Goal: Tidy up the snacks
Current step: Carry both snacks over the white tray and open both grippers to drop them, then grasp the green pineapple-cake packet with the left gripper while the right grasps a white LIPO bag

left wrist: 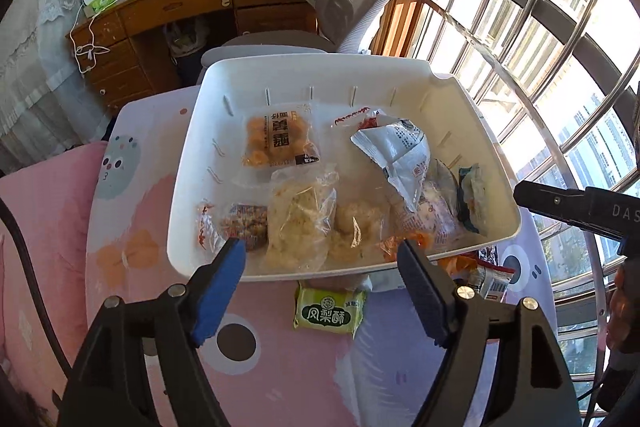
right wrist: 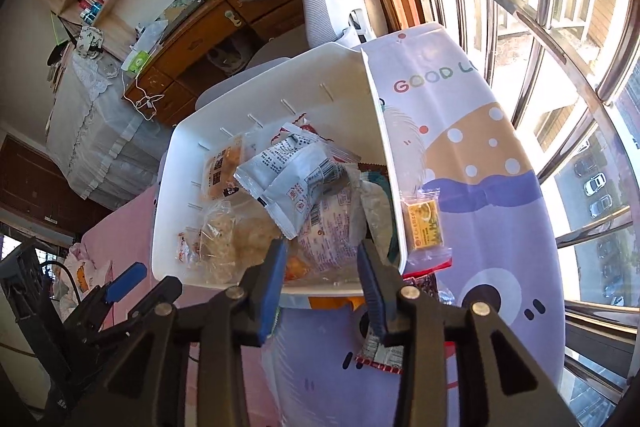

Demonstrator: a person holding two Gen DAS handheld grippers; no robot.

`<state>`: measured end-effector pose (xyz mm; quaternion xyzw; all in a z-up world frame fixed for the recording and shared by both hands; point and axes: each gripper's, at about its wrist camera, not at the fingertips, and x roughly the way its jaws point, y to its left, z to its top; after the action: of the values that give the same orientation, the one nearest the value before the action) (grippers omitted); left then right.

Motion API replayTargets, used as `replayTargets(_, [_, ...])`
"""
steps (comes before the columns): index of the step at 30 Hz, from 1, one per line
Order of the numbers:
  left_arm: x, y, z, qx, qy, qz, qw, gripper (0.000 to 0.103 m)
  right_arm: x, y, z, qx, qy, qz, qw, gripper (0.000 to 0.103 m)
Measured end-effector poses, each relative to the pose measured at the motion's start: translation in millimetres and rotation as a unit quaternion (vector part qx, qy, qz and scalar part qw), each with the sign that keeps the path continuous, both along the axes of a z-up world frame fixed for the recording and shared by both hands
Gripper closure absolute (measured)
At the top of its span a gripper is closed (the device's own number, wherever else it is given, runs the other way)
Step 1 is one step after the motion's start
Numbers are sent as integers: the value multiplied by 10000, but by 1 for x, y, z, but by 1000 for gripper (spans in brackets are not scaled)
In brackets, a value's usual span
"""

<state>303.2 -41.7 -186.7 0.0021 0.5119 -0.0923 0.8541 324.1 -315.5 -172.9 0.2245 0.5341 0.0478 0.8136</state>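
left tongs [left wrist: 322, 259] agape over white bin [left wrist: 192, 163], packets [left wrist: 490, 277] half-hidden beneath

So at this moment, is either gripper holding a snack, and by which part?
Neither. The left gripper is open over the basket's near rim with nothing between its pads; the right gripper is open too, gripping nothing.

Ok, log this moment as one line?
left gripper: open, empty, over white bin | right gripper: open, empty | green pastry packet: outside bin | yellow packet: outside bin
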Motion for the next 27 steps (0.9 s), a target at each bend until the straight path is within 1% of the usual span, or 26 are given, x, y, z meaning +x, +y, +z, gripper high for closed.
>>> replayTargets(2, [-7,3,0,-72,75,62,9999,24,-4,-2,1,-25,-7,-37,10000,61])
replayTargets(7, [-24,6,-7,-109,303,179,9993,22,-18,-8,2,-112,25,-128,9999,51])
replayTargets(9, [-29,7,-12,-135,419,238,9987,22,-24,-9,1,-169,44,-156,9997,49])
replayTargets(13, [-35,12,-25,-342,695,446,9960,22,-36,-13,-6,-304,104,-177,9993,46])
replayTargets(15, [-35,12,-31,-377,794,518,9948,22,-41,-14,-10,-362,147,-170,9991,45])
replayTargets(19, [-35,13,-43,-376,938,601,9931,21,-54,-14,-19,-519,184,-165,9983,39])
replayTargets(27, [-32,5,-71,-247,1166,590,9911,20,-74,-7,-45,-876,130,-126,9960,37])
